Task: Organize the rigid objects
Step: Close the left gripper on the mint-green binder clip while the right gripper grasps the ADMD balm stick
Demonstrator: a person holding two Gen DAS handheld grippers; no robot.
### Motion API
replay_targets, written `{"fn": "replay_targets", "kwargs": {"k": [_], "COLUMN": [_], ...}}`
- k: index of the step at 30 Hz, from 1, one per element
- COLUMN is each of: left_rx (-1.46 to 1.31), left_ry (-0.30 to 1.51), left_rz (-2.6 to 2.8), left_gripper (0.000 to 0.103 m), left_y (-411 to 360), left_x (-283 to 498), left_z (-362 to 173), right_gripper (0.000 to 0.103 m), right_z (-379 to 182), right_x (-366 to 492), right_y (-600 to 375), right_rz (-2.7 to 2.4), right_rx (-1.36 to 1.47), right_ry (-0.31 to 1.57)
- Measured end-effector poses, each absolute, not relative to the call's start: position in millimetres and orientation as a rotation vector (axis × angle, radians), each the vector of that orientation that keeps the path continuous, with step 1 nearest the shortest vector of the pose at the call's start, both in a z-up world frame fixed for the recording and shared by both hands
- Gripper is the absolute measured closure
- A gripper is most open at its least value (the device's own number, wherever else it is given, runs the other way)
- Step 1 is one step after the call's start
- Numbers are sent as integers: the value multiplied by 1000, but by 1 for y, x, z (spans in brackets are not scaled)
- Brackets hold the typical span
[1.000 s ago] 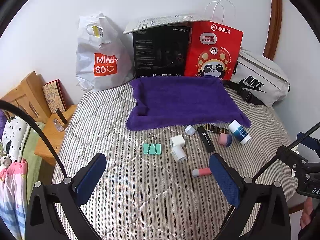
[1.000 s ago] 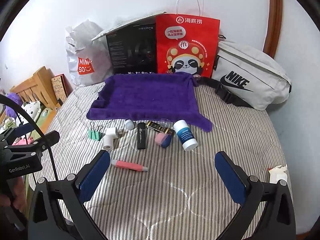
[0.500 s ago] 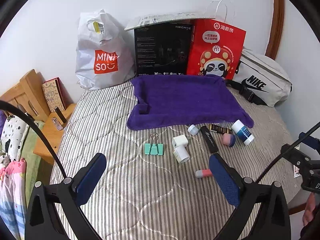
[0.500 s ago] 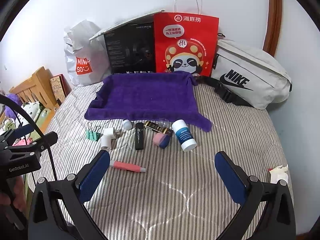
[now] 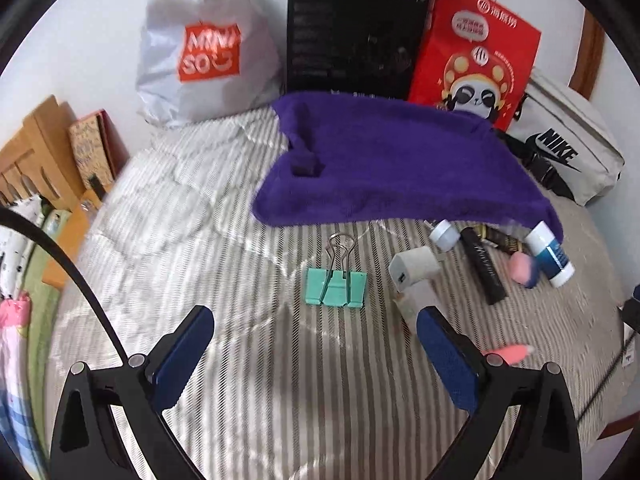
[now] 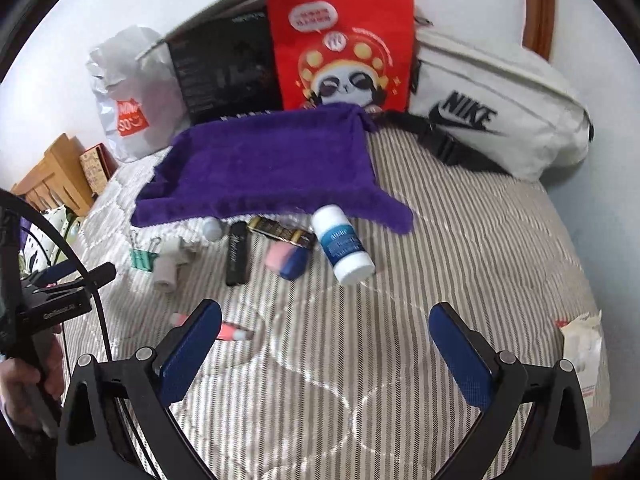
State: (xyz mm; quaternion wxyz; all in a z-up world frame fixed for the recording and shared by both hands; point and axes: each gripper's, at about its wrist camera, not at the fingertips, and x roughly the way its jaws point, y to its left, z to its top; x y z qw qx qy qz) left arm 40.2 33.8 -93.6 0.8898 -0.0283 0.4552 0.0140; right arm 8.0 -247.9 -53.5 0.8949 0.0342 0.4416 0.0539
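Several small items lie on the striped bed in front of a purple towel [image 5: 392, 168] [image 6: 264, 168]. A green binder clip [image 5: 335, 285] [image 6: 142, 258] lies just ahead of my open, empty left gripper [image 5: 316, 344]. Right of it are a white plug adapter [image 5: 414, 276] [image 6: 170, 262], a black tube [image 5: 484, 266] [image 6: 238, 258], a pink-and-blue sponge [image 5: 524, 268] [image 6: 286, 260], a white bottle with a blue label [image 5: 552, 254] [image 6: 342, 242] and a pink pen [image 5: 508, 354] [image 6: 232, 332]. My right gripper [image 6: 326, 344] is open and empty, with the bottle and sponge ahead of it.
At the back stand a white Miniso bag [image 5: 204, 48], a black box [image 5: 352, 40], a red panda bag [image 6: 340, 44] and a white Nike bag [image 6: 496, 120]. A wooden headboard [image 5: 32, 160] is on the left. A paper wrapper [image 6: 584, 344] lies at the right bed edge.
Both grippers have moved forward and lower toward the items, which now look larger. The left gripper now faces the binder clip. Nothing was grasped.
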Motion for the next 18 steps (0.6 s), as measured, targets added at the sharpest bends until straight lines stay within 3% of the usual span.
{"fn": "replay_targets", "kwargs": {"k": [11, 18], "left_rx": [-81, -81], "left_ry": [932, 895], "left_rz": [-6, -25], "left_gripper": [16, 35], "left_y": [39, 36], "left_x": [65, 67], "left_z": [-130, -133], "right_gripper": [0, 1], "right_z": [-88, -100], "right_x": [22, 29], "right_y": [-260, -256], "right_rz": [80, 88], "right_rx": [100, 80], "right_ry": [978, 989]}}
